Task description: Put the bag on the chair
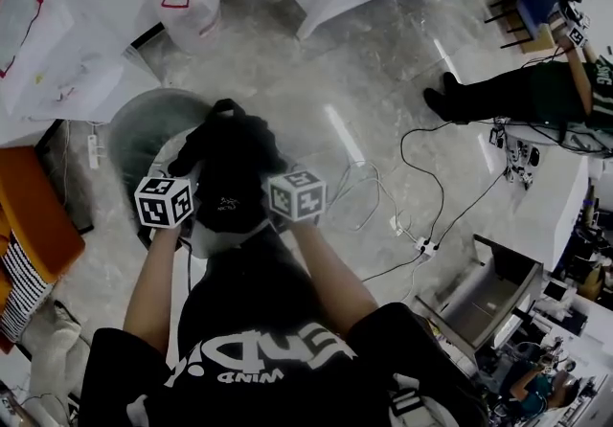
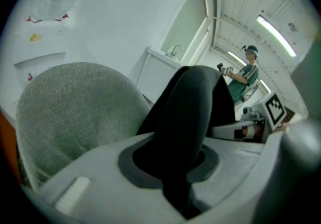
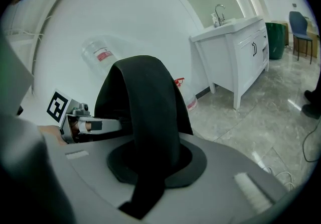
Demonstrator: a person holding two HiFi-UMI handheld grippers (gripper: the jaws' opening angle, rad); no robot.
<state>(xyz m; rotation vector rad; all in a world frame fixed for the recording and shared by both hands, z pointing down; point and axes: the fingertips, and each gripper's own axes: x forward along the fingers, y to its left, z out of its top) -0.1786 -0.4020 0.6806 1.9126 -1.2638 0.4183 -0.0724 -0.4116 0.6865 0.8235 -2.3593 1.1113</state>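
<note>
Nearly there, but not finished. Clamped on one black strap of the bag point(image 1: 228, 171) with the left gripper point(image 2: 176, 168), and on another strap with the right gripper point(image 3: 150, 165) (both pinching the fabric firmly). Hanging right above the grey chair point(image 1: 134, 123); resting on the seat or not, impossible to tell. Left to do: lower fully, then release.
</note>
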